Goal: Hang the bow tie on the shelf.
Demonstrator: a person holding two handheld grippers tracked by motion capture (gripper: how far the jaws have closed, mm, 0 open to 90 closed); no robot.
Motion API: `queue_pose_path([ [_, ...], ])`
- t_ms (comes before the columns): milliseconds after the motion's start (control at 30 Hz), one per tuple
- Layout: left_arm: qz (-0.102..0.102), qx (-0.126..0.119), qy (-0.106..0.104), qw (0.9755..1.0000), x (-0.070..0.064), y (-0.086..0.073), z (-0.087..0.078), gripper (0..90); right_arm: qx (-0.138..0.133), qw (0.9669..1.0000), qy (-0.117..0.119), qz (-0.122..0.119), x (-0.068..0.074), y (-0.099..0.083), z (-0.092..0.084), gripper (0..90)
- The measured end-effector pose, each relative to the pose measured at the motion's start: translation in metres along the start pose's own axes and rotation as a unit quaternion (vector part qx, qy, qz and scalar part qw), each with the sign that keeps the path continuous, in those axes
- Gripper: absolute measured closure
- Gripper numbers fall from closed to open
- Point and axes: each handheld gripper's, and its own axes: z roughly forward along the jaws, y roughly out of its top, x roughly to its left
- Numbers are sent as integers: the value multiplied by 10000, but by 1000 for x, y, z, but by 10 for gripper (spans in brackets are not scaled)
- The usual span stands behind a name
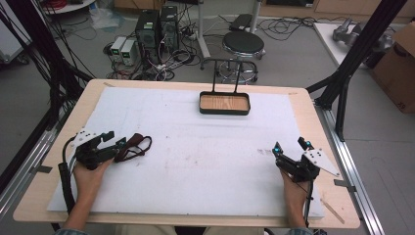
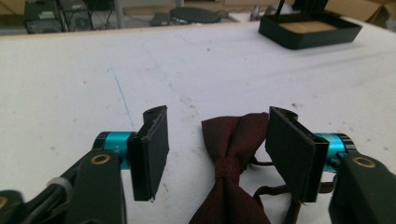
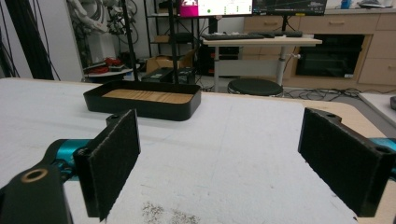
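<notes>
light: even, bright | shadows: soft, faint | glare: none | focus: gripper views' near jaws slightly blurred

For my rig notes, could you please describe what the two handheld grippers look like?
Both the left gripper and right gripper are black, with teal collars behind flat rectangular black pads, brass-coloured pivot rivets, a pale three-cornered top plate and a trailing black cable.

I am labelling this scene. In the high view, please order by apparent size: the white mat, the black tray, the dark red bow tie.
1. white mat, by far the largest.
2. black tray.
3. dark red bow tie; with its strap it looks nearly as wide as the tray, so this rank is unsure.
</notes>
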Motion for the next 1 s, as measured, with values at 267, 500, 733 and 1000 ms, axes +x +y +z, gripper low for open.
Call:
queue_pose_path([
  [267,-88,670,-40,9977,1,2,13,485,1,10000,9,-2,0,0,0,121],
  [500,9,899,-81,9959,-2,1,18,554,18,10000,26,24,0,0,0,121],
  [733,77,1154,-271,9929,-3,1,22,594,12,10000,30,45,0,0,0,120],
  [1000,142,1367,-354,9899,-5,1,26,707,11,10000,26,26,0,0,0,120],
])
